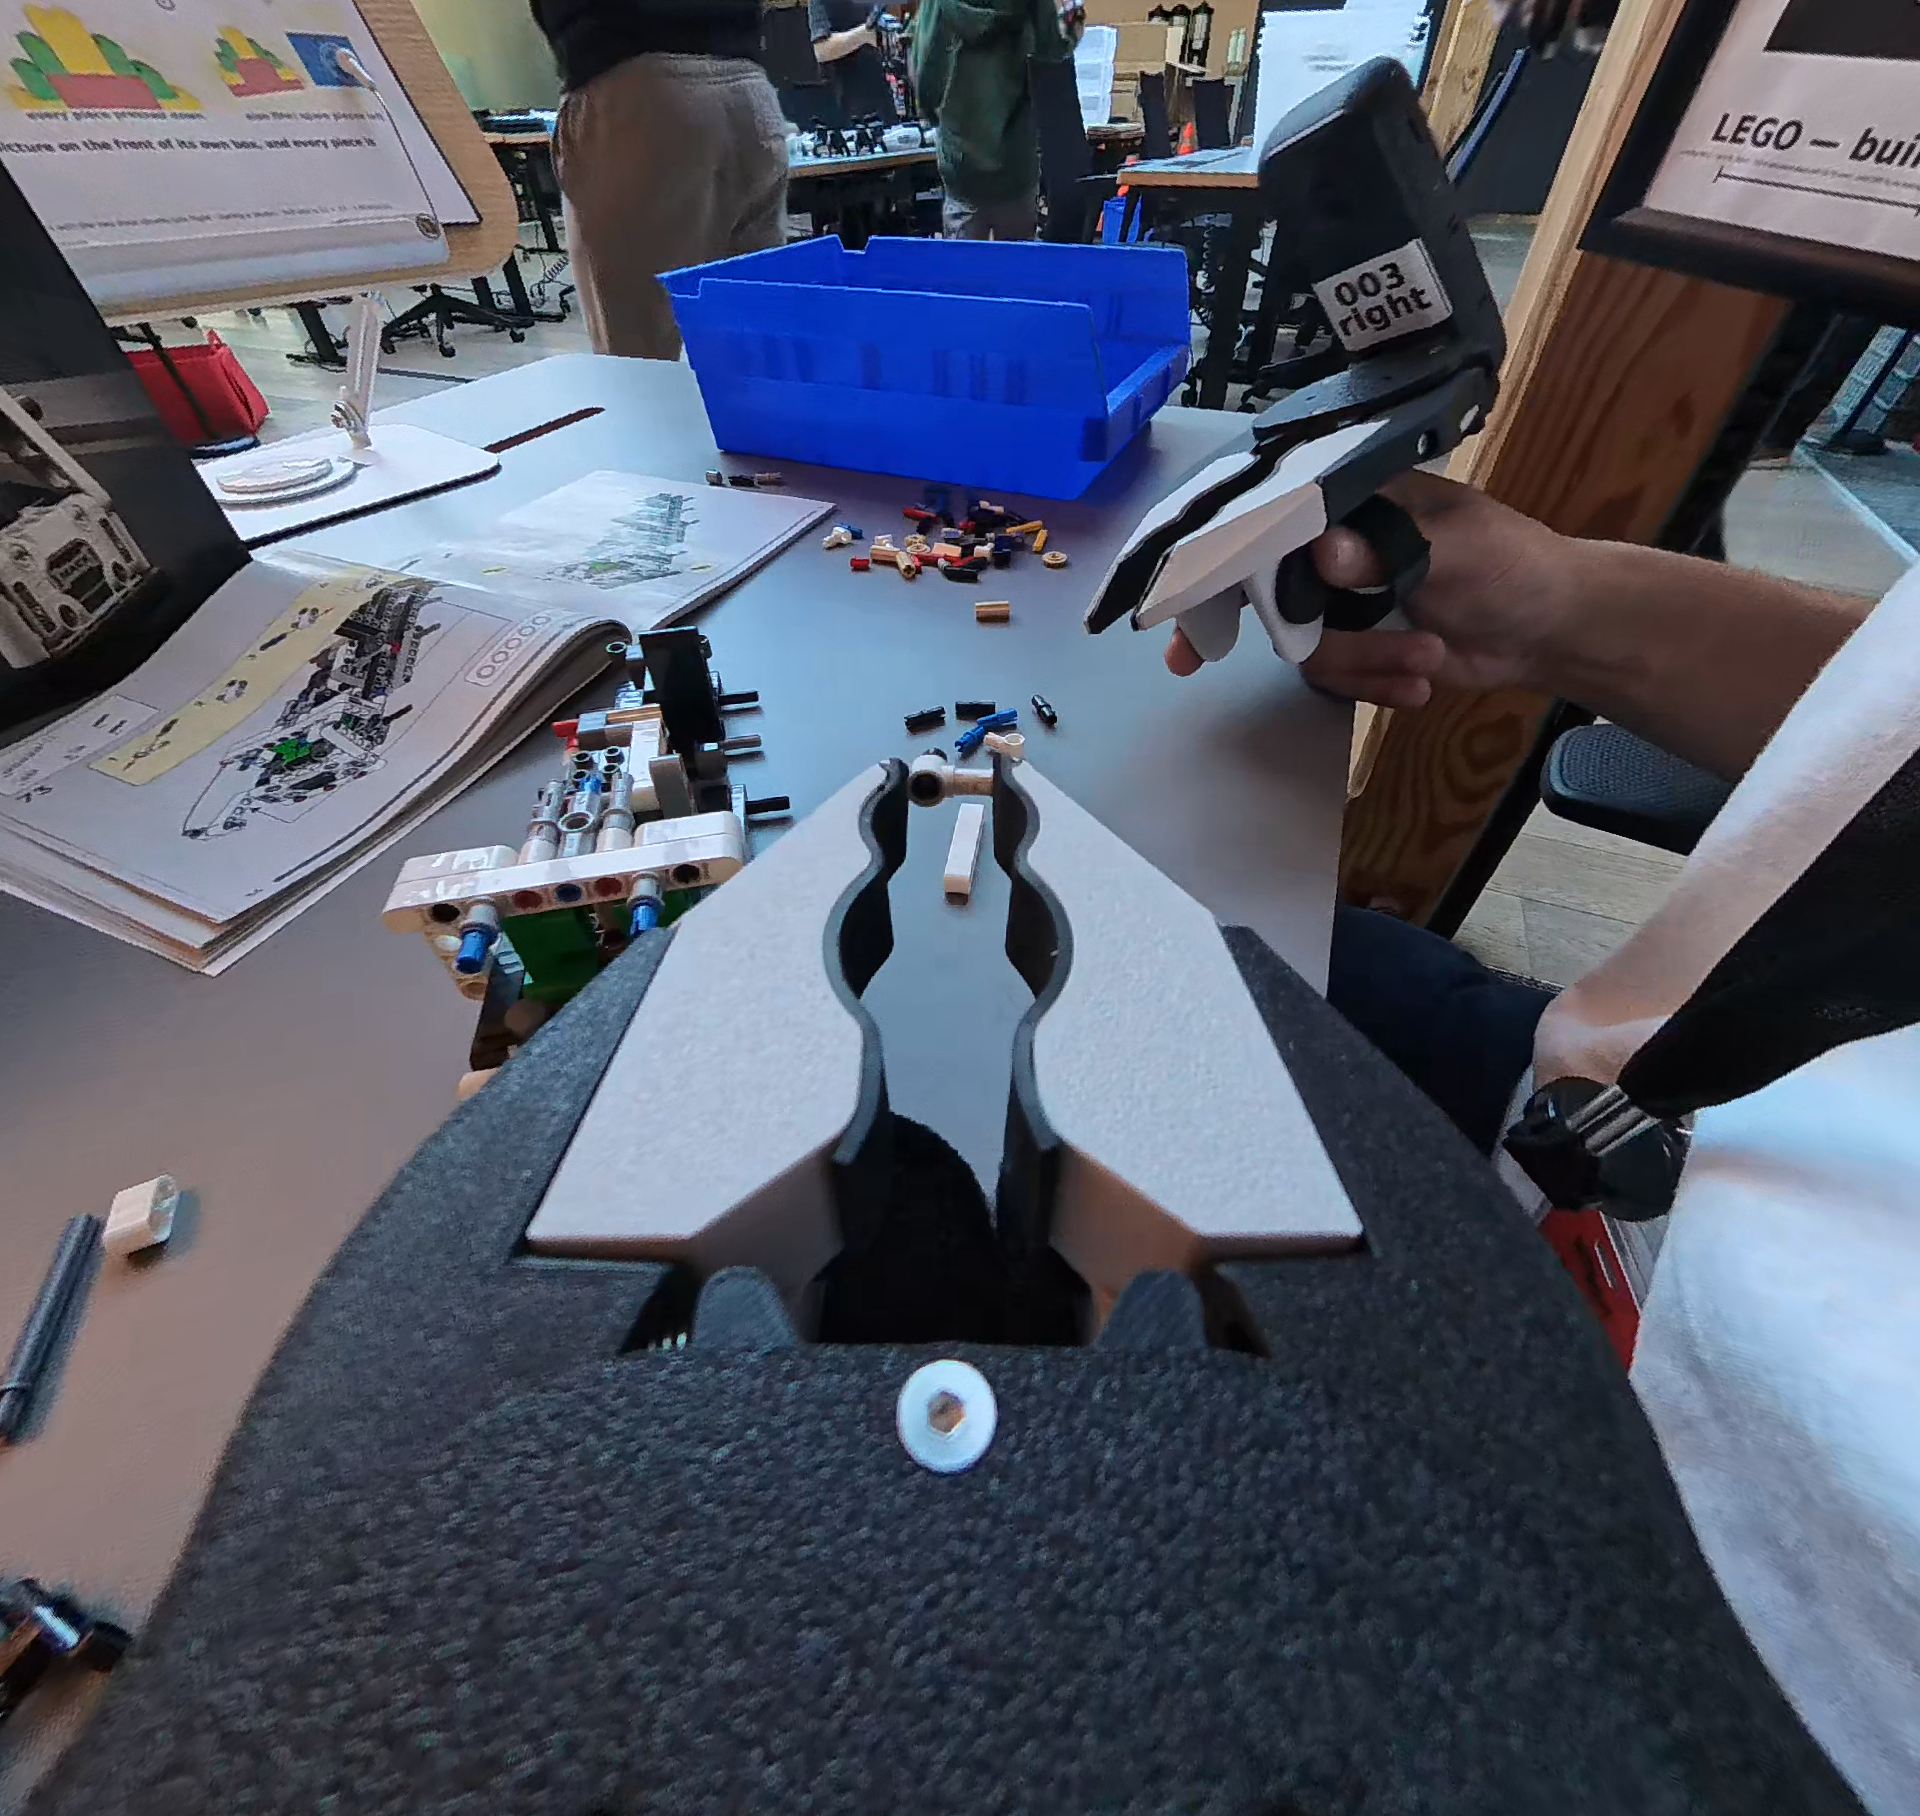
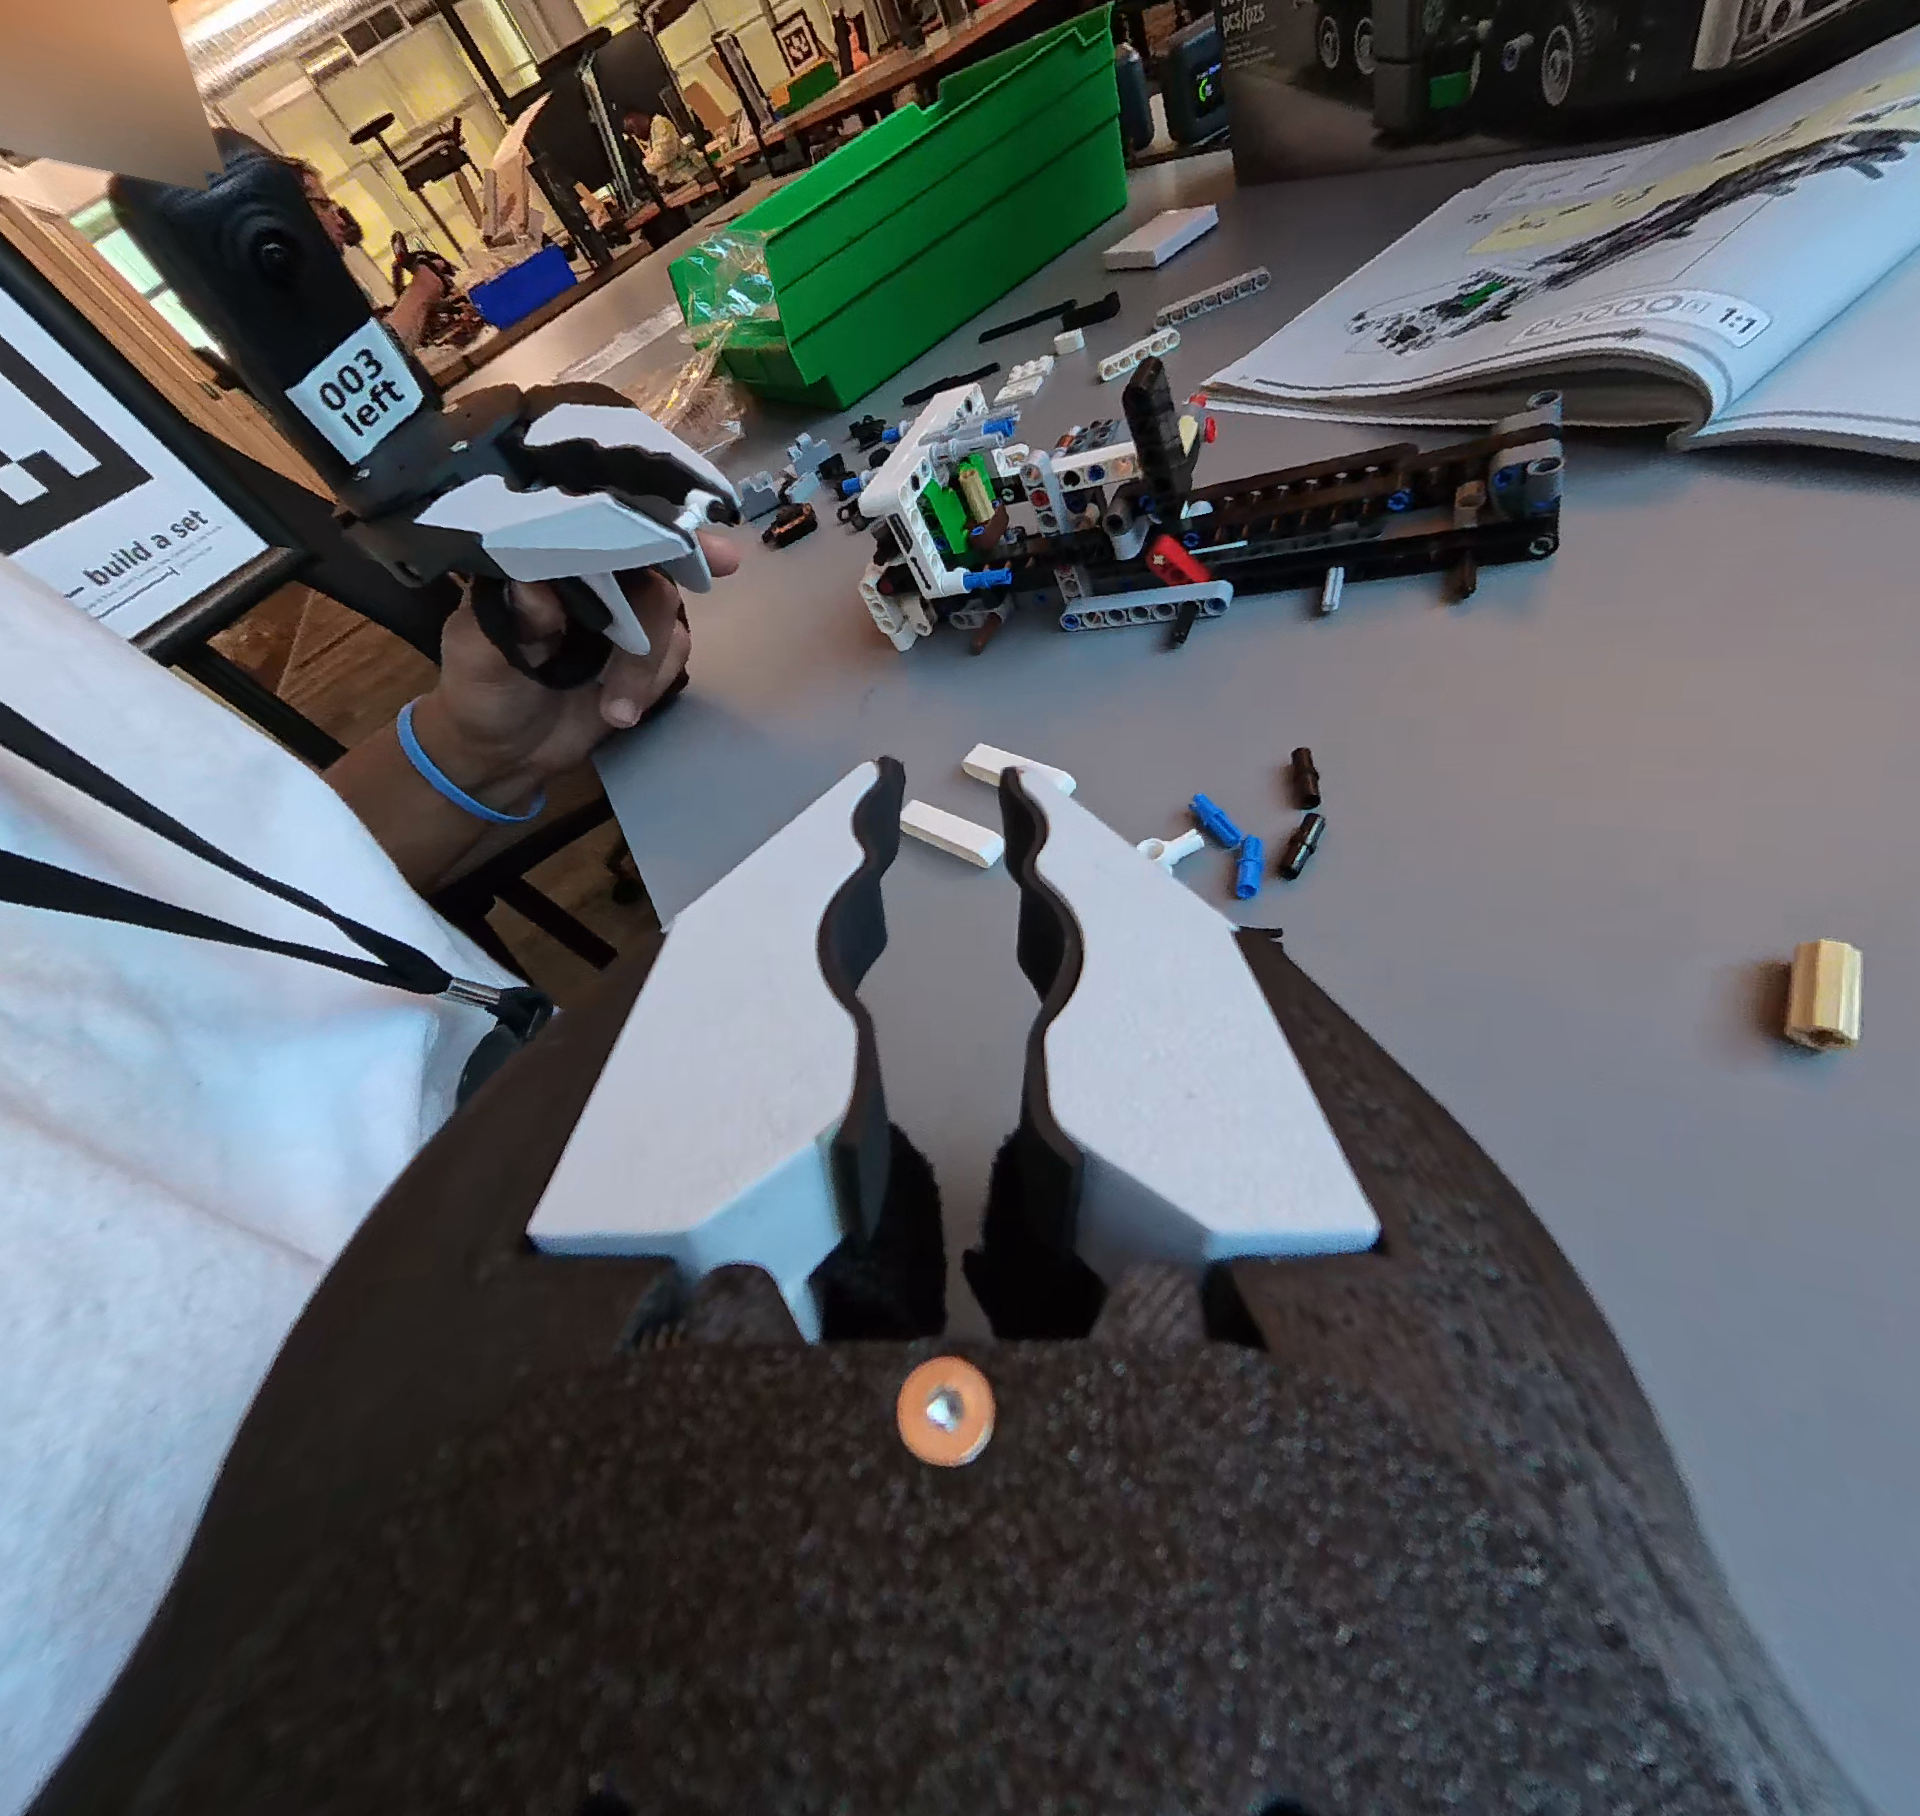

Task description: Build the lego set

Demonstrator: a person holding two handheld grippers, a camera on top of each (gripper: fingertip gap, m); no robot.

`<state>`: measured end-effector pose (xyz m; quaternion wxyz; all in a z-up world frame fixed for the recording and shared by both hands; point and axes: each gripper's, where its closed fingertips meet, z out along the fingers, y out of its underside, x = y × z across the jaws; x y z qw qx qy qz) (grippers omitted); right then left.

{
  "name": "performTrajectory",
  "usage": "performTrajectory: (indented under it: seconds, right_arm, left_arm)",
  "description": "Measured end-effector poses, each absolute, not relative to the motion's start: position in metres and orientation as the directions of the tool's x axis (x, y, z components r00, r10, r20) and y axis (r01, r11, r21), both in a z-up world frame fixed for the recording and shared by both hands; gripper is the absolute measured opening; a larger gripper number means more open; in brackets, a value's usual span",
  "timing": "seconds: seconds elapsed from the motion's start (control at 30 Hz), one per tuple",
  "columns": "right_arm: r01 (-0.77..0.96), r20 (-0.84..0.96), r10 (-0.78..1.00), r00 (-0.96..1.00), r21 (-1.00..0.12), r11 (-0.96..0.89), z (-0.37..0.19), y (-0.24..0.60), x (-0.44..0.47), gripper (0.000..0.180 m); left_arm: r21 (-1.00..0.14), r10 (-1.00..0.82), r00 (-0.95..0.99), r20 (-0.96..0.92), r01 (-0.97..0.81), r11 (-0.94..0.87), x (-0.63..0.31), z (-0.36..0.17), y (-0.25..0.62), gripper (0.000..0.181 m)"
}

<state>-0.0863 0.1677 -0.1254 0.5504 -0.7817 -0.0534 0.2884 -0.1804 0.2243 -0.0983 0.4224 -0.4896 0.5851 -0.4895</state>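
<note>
1. The tabletop (image 2: 1558,831) is carrying everything. On it 1 instruction booklet (image 2: 1662,312) is lying open, and 2 bins are standing at the far side: 1 green bin (image 2: 935,239) and 1 blue bin (image 1: 935,384).
2. 1 partly built model (image 2: 1195,519) is lying mid-tabletop, just in front of the booklet. A long dark chassis with a white and green front block is already assembled. No wheels or bodywork are seen on it, so most of the build is judged to be left.
3. 2 tools are being held above the near edge. The left tool (image 1: 943,779) is closed to a narrow gap on 1 small white connector (image 1: 951,781), which is pinched at the tips. The right tool (image 2: 945,779) is slightly parted and is gripping nothing.
4. A scatter of small pieces (image 1: 956,545) in front of the blue bin is too dense to be counted.
5. Near the right tool, loose parts are waiting: 2 white bars (image 2: 951,831), 2 blue pins (image 2: 1214,819), 2 dark pins (image 2: 1302,844), 1 loose white connector (image 2: 1169,847) and 1 tan piece (image 2: 1823,1006).
</note>
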Motion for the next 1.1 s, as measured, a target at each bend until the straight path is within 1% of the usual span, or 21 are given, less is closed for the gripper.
performTrajectory:
  seconds: [1.1]
  right_arm:
    - [-0.254, -0.406, 0.415, 0.814, -0.891, -0.375, -0.1224, 0.1657, -0.0861, 0.016]
  left_arm:
    - [-0.982, -0.988, -0.151, -0.032, -0.18, 0.06, -0.178, -0.1019, 0.2247, 0.013]
